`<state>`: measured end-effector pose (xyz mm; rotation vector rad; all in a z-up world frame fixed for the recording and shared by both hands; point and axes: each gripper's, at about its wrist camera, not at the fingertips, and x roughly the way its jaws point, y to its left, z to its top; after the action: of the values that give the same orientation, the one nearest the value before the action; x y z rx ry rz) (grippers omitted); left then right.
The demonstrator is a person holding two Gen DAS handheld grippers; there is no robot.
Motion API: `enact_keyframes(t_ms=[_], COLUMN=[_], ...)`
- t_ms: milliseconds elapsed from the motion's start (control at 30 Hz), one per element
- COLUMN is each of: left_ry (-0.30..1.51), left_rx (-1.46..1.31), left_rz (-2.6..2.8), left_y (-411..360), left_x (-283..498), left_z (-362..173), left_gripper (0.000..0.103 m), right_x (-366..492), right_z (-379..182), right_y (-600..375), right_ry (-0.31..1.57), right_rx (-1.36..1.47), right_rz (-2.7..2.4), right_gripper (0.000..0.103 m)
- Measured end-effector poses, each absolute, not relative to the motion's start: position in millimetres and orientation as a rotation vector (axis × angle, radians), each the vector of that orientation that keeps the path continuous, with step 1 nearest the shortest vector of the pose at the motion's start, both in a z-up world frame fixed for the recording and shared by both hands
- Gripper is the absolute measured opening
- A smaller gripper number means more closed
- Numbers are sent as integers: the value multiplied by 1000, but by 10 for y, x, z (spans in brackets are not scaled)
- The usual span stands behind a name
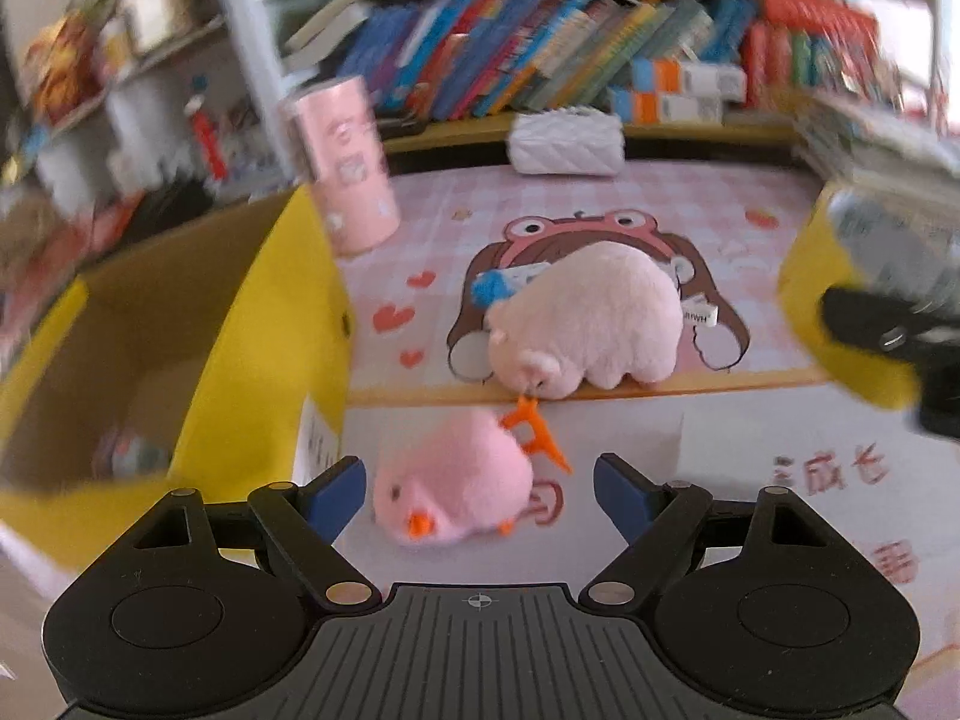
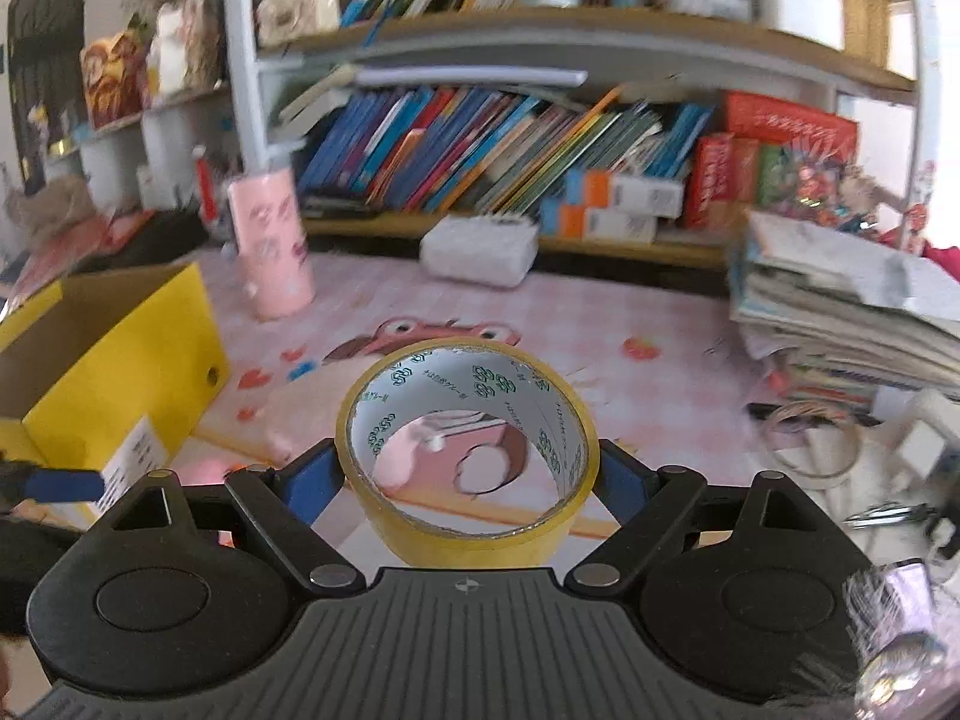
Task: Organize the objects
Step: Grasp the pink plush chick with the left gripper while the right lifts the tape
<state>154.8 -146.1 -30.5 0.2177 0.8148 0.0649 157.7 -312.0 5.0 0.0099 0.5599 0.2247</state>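
Left gripper (image 1: 479, 489) is down low over the counter (image 1: 750, 510) with its jaws spread wide, and the pink plush chick (image 1: 451, 483) lies on its side right between the 2 blue-padded fingers (image 1: 336, 495), nearer the left one, touching neither as far as the view shows. An orange plastic piece (image 1: 534, 429) sits just behind the chick, and beyond that the pale plush bear (image 1: 585, 321) lies on the cartoon frog mat (image 1: 600, 192), with a blue-capped tube (image 1: 501, 285) tucked against its back. To the left stands the open yellow box (image 1: 264, 348) (something small lies at the bottom, too blurred to name), and a pink cylinder (image 1: 354, 162) stands upright behind it. Over to the right gripper (image 2: 467, 483): its jaws are closed in on the yellow tape roll (image 2: 468, 450), 1 pad pressed to each side of the ring, the roll lifted with its hole facing the camera so the mat shows through. The yellow box (image 2: 138, 366) sits to its left, a white tissue pack (image 2: 480, 249) at the back by the bookshelf (image 2: 510, 144), and a stack of papers (image 2: 840, 312) on the right.
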Motion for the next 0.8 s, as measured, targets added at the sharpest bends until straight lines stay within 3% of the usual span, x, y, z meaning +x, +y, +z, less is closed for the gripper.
enact_keyframes(t_ms=[133, 333, 400, 533, 633, 800], left_ry=[859, 894, 898, 898, 886, 852], left_rx=[371, 367, 353, 312, 285, 156], left_rz=[45, 48, 53, 68, 63, 47], left_y=[-1609, -1589, -1568, -1510, -1485, -1359], left_x=[1693, 1852, 1896, 1944, 1934, 1844], left_z=[-489, -601, -608, -634, -613, -500], left_gripper=[85, 85, 78, 76, 63, 62], right_x=[1564, 1613, 1637, 1659, 1667, 1676], right_z=[67, 19, -1, -26, -51, -70], right_y=[-3244, -3327, -3340, -3350, -3342, -3303], right_ry=[552, 564, 573, 583, 591, 599], right_rx=[23, 34, 36, 35, 31, 30], right_rz=[210, 204, 203, 204, 208, 213], right_gripper=[87, 87, 87, 87, 87, 87])
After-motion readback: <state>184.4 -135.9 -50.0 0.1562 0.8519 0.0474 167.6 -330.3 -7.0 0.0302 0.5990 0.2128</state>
